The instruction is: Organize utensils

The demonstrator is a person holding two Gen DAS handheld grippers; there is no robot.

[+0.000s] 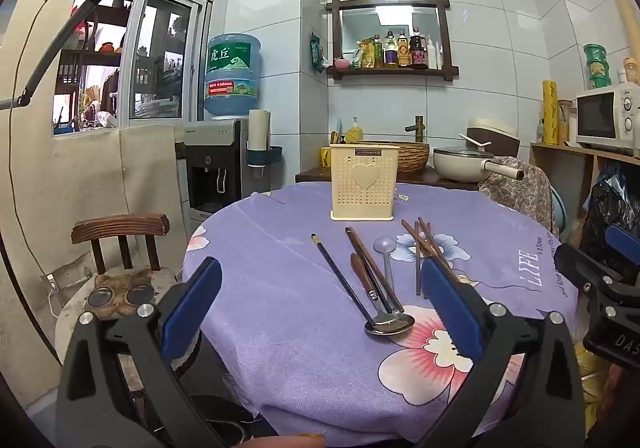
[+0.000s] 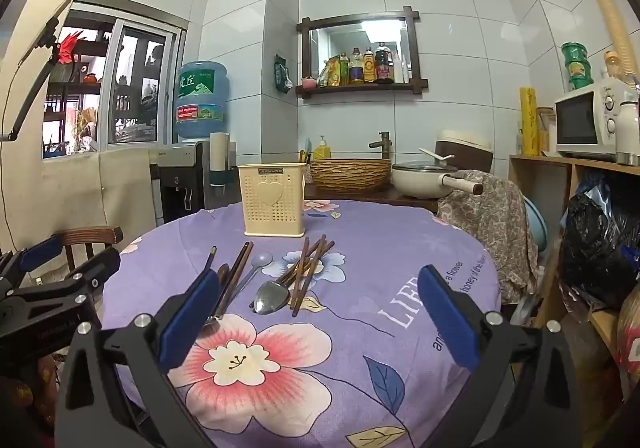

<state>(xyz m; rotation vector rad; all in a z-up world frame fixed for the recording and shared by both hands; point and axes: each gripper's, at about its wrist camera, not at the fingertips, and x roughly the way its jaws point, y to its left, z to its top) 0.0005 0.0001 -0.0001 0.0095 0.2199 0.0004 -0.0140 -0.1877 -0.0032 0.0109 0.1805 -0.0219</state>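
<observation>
A round table (image 1: 280,348) under a purple flowered cloth carries the utensils, scattered loose near its middle. A cream perforated utensil holder (image 1: 363,182) with a heart on its front stands upright toward the far side, just beyond them. From the left wrist view, a dark chopstick (image 1: 340,276) lies furthest left, beside it a pair of brown chopsticks (image 1: 372,268) and a wooden-handled metal spoon (image 1: 390,324) whose bowl sits nearest; a pale plastic spoon (image 1: 385,248) lies just right of these, and a crossed bundle of brown chopsticks (image 1: 424,244) lies further right. The left gripper (image 1: 320,300) hovers over the near-left edge of the table with its fingers (image 1: 192,300) wide apart and nothing between them. The right gripper (image 2: 320,308) hangs over the near-right part, fingers (image 2: 448,316) likewise spread and empty. Nothing stands between either gripper and the utensils. A wooden chair (image 1: 120,244) stands left of the table, a water dispenser (image 1: 216,168) beyond it, a woven basin (image 2: 350,174) and a lidded pan (image 2: 424,176) on the counter behind, and a microwave (image 2: 588,124) on a shelf at far right.
</observation>
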